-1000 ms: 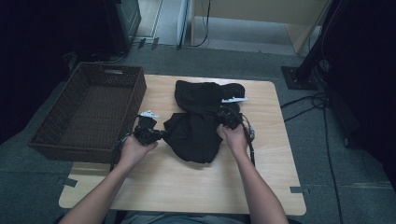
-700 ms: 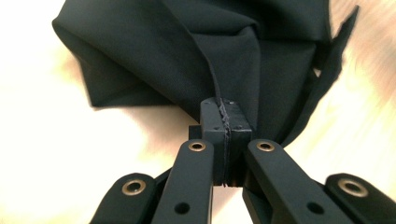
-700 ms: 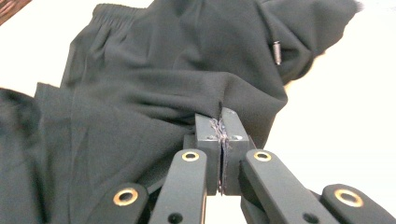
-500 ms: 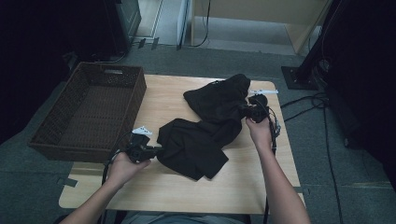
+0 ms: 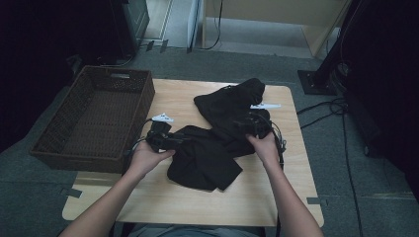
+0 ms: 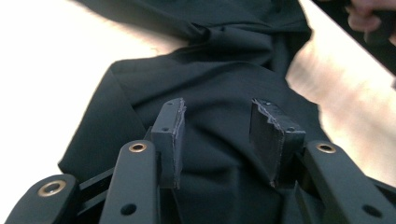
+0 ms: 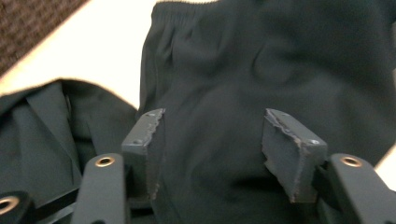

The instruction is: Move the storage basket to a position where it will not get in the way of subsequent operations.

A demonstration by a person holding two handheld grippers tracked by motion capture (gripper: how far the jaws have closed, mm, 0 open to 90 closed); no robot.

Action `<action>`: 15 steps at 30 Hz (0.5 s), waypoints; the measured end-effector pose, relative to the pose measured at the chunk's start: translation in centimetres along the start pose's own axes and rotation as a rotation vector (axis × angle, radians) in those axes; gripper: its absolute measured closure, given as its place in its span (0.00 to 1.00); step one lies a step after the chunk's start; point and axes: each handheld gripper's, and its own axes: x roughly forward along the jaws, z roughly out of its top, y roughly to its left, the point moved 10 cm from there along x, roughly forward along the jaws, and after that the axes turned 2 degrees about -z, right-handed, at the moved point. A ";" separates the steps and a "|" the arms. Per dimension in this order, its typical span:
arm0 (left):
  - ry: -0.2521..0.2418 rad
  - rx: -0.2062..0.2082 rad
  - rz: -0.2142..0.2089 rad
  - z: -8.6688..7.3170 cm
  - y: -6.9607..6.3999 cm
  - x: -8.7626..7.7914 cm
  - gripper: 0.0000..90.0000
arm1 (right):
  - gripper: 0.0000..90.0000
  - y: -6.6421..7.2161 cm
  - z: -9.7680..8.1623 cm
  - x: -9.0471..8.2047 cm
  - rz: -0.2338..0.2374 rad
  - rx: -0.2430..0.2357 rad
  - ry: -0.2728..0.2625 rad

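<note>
The black garment (image 5: 217, 143), soft matte cloth in rumpled folds with a gathered elastic hem, is spread across the centre of the pale wooden table (image 5: 276, 197). Both the left gripper (image 5: 165, 139) and right gripper (image 5: 249, 124) have just been opening; their worn pads stand apart above the fabric, gripping nothing. A woven brown basket (image 5: 94, 121) is seen at left. Folds blend in the dimness.

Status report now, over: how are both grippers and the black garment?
Left gripper and right gripper open, jaws just opened, nothing pinched. Black garment lies crumpled on the table, released. Wicker basket stands beside it on the left; nothing in the way.
</note>
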 end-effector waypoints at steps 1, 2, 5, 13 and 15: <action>0.005 -0.005 -0.004 0.1 0.3 0.5 0.59 | 0.41 0.1 -0.7 0.6 0.000 0.002 0.014; 0.005 -0.008 -0.003 0.2 0.5 0.9 0.57 | 0.40 0.1 -1.2 1.1 -0.001 -0.004 0.024; 0.006 0.008 0.038 0.2 2.0 2.5 0.54 | 0.38 -0.2 -2.6 2.3 -0.020 -0.025 0.056; 0.074 -0.007 0.054 -1.8 3.5 4.9 0.57 | 0.56 -0.9 -3.8 5.0 -0.122 -0.078 0.048; 0.086 0.010 0.062 -2.2 3.6 5.1 0.57 | 0.59 -0.9 -3.7 5.1 -0.141 -0.099 0.039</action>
